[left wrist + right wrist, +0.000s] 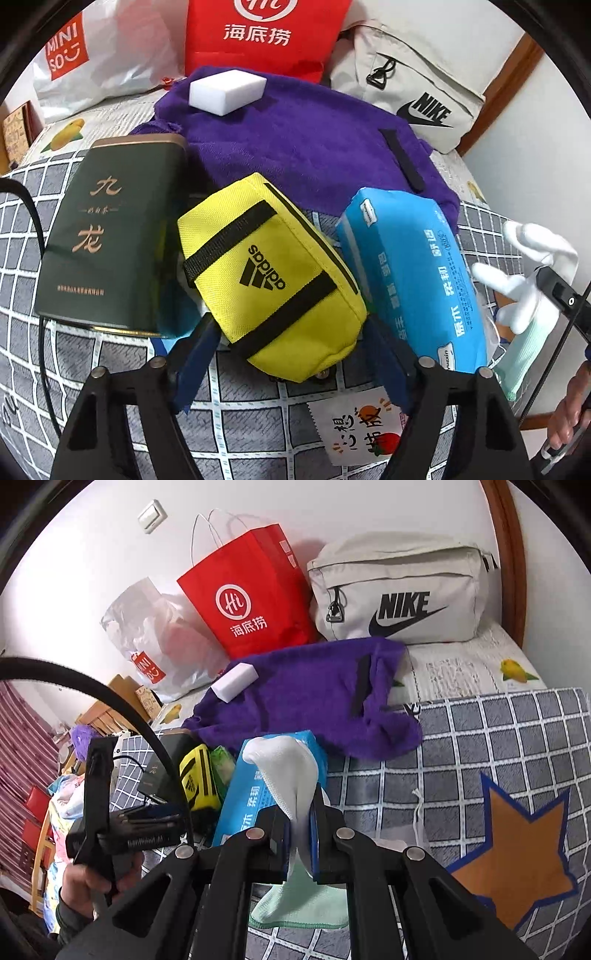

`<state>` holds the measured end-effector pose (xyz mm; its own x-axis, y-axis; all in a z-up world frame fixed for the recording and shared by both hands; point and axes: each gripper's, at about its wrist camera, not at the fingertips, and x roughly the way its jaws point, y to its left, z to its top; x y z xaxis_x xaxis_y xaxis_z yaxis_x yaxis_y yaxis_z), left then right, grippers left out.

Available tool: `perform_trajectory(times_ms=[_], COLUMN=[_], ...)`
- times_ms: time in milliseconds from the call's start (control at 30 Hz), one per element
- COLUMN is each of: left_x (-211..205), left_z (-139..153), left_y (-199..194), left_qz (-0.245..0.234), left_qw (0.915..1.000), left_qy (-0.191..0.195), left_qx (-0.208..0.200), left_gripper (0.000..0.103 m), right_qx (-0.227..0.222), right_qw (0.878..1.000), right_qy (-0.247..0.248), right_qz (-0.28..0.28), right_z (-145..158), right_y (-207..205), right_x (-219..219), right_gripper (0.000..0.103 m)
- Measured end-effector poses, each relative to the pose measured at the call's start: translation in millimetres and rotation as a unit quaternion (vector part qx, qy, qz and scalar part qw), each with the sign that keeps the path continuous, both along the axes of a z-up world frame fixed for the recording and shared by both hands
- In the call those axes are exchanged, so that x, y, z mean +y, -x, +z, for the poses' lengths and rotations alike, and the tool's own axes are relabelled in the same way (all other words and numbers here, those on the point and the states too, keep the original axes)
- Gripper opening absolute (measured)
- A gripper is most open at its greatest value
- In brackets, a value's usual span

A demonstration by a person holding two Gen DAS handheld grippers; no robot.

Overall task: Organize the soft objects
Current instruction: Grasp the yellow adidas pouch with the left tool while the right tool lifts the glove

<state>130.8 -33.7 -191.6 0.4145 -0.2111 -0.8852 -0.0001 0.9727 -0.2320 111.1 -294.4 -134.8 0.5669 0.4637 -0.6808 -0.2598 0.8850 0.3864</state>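
Right now my left gripper (291,354) stands spread, its blue pads on either side of the near end of the yellow pouch (273,280); I cannot tell whether they touch it. The pouch is zipped shut, so its contents are hidden. My right gripper (301,834) is clenched on a white-and-mint glove (291,775), whose white part drapes over the near end of the blue tissue pack (251,797) while the mint cuff hangs below my fingers.

Just left of the pouch lies a dark green tin (110,236), closed, on the grey checked bedspread (236,417); just right of the pouch lies the tissue pack. Beyond these a purple towel (303,147) is spread flat, with a white sponge block (227,90) on its far left part and a black strip (402,158) on its right.

Farthest off, against the wall, stand a translucent plastic shopping bag (147,627) with something pale and reddish inside, a red paper bag (255,594) whose inside I cannot see, and a beige zipped bag (399,590).
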Motion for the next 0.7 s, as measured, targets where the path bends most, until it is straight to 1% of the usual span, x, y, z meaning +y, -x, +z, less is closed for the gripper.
perform_trajectory(times_ms=[33, 67, 100, 167, 233, 333, 433, 600, 700], left_x=[1.2, 1.4, 1.5, 2.1, 3.8, 5.7, 11.4, 19.6, 23.1], left_z=[0.4, 0.9, 1.7, 6.9, 13.7, 22.1, 28.7, 38.9, 46.6], left_y=[-0.7, -0.6, 0.1, 4.3, 10.4, 17.7, 23.1, 27.8, 29.4], left_qz=[-0.002, -0.008, -0.012, -0.02, -0.029, -0.039, -0.043, -0.043, -0.046], left_qw=[1.0, 1.0, 0.9999, 0.9997, 0.9993, 0.9986, 0.9977, 0.9968, 0.9958], left_qy=[0.003, 0.004, 0.003, 0.005, 0.014, 0.02, 0.036, 0.035, 0.041], left_qx=[-0.002, -0.003, -0.003, -0.009, -0.018, -0.03, -0.037, -0.057, -0.068], left_gripper=[0.068, 0.066, 0.062, 0.061, 0.056, 0.054, 0.054, 0.054, 0.054], right_qx=[0.0, -0.001, -0.001, -0.002, -0.001, 0.001, 0.002, 0.002, 0.0], right_qw=[1.0, 1.0, 1.0, 1.0, 1.0, 1.0, 1.0, 1.0, 1.0], right_qy=[-0.001, 0.0, 0.001, 0.0, 0.0, 0.0, -0.001, 0.001, 0.005], right_qz=[0.001, 0.002, 0.002, 0.002, 0.004, 0.006, 0.011, 0.012, 0.011], right_z=[0.0, 0.4, 0.5, 1.1, 1.1, -0.2, 0.1, 2.8, 6.4], right_y=[1.3, 2.7, 3.2, 4.7, 4.9, 4.2, 4.6, 5.0, 4.6], right_x=[-0.3, -0.5, -0.3, -0.5, 0.5, 2.8, 6.4, 10.0, 11.5], right_gripper=[0.008, 0.008, 0.008, 0.008, 0.008, 0.008, 0.008, 0.008, 0.008])
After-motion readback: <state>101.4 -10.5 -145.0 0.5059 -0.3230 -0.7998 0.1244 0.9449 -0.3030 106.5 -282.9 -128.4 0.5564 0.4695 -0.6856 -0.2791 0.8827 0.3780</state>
